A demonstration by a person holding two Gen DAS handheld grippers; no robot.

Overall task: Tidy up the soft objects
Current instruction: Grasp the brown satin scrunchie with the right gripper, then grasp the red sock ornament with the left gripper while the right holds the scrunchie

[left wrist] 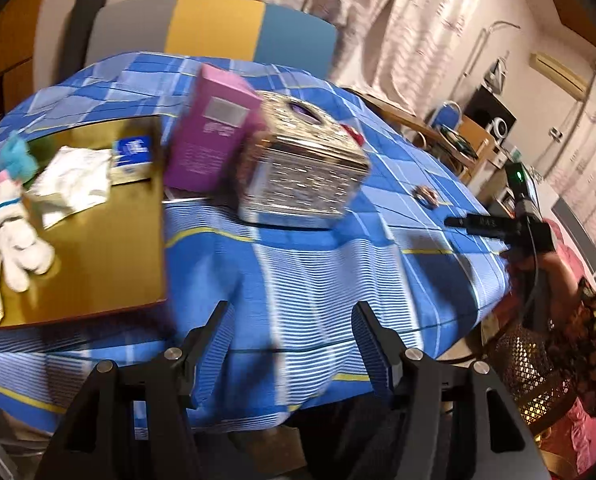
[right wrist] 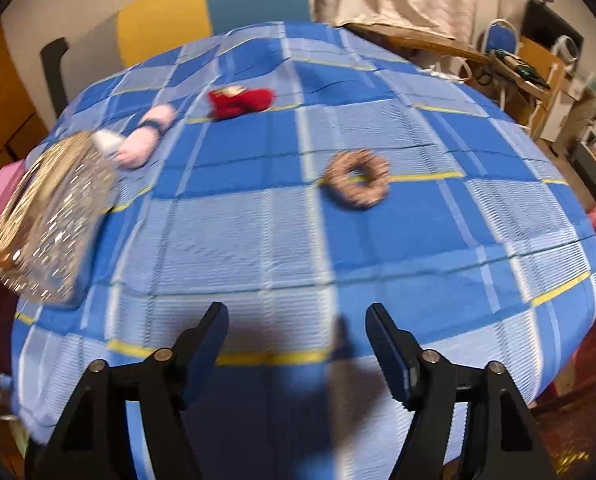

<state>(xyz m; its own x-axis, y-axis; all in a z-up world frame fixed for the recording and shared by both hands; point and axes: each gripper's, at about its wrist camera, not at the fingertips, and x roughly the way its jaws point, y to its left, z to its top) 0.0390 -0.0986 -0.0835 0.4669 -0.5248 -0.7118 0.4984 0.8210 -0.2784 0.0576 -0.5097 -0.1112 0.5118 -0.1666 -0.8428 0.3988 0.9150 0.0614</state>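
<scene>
Covering the desk: checked blue cloth (right wrist: 258, 216) is lying across it.
Tray (left wrist: 98, 264): is carrying a white plush (left wrist: 18, 248).
Silver box (left wrist: 302, 168): is standing mid-desk.
Donut plush (right wrist: 357, 178): is lying alone, beyond the right claw (right wrist: 298, 332).
Red plush (right wrist: 240, 102): is lying further back.
Claws: left claw (left wrist: 290, 320) and right claw are both gaping, released, gripping nothing.

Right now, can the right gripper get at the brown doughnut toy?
Probably yes: the right gripper is open and empty, and only bare tablecloth lies between it and the doughnut toy.

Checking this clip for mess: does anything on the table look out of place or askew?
The pink box leans tilted against the glittery box instead of standing square. Soft toys lie scattered on the cloth: a red one, a pink one, a ring.
</scene>
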